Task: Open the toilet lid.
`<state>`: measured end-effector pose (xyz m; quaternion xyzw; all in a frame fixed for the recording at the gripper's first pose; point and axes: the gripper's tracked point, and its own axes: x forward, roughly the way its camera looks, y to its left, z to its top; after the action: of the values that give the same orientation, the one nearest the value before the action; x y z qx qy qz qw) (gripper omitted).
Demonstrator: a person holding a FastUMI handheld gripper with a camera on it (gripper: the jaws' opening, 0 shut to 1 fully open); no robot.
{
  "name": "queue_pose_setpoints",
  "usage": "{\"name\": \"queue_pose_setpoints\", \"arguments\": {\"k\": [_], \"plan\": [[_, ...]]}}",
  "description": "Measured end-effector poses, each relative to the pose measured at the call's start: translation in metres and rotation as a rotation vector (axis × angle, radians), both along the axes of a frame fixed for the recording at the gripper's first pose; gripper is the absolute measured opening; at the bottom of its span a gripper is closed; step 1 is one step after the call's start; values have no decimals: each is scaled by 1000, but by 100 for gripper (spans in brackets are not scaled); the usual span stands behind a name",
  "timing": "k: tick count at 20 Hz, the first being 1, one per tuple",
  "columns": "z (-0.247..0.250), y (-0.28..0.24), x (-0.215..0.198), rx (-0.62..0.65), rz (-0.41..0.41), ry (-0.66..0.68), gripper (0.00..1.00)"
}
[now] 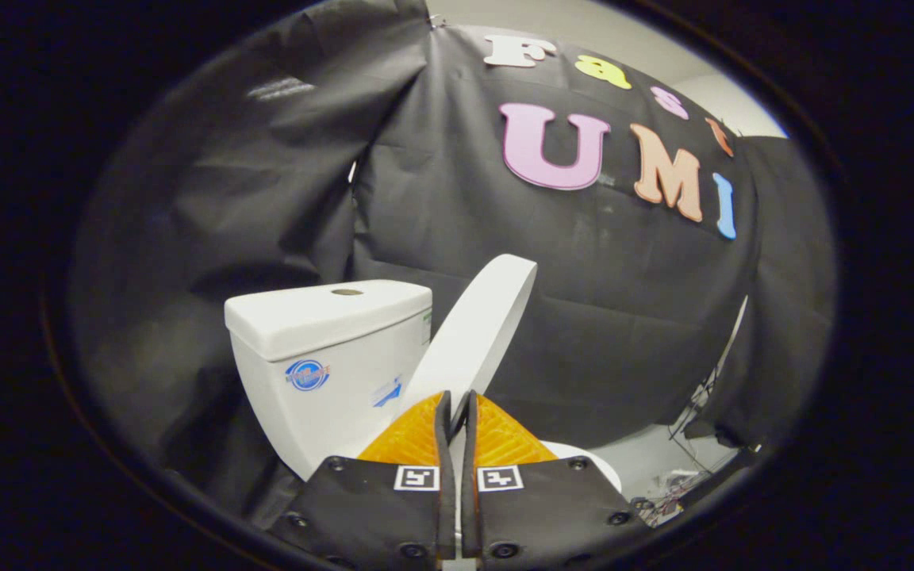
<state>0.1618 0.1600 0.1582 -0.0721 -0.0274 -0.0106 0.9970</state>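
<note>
A white toilet stands against the black cloth wall. Its tank (330,357) rises just beyond my fingers, to their left. The white lid (479,325) is lifted and leans back at a slant toward the tank, its free end up. My gripper (457,406) is shut, fingers almost touching, with only a thin slit between them. The fingertips sit right at the lid's lower part, which looks wider than the slit, so nothing is clamped. A bit of the white seat or bowl rim (592,464) shows to the right of the fingers.
A round flush button (346,292) sits on the tank top. Black cloth hangs close behind and on both sides. Cables and small clutter (683,484) lie on the pale floor at the lower right.
</note>
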Motion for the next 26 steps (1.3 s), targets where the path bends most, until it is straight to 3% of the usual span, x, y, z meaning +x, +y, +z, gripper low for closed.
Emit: {"name": "queue_pose_setpoints", "arguments": {"k": [14, 17, 24, 26], "plan": [[13, 15, 10, -77, 38, -117, 3], [15, 19, 13, -65, 55, -144, 9], [19, 21, 13, -76, 88, -168, 9], [20, 23, 13, -54, 100, -166, 13]]}}
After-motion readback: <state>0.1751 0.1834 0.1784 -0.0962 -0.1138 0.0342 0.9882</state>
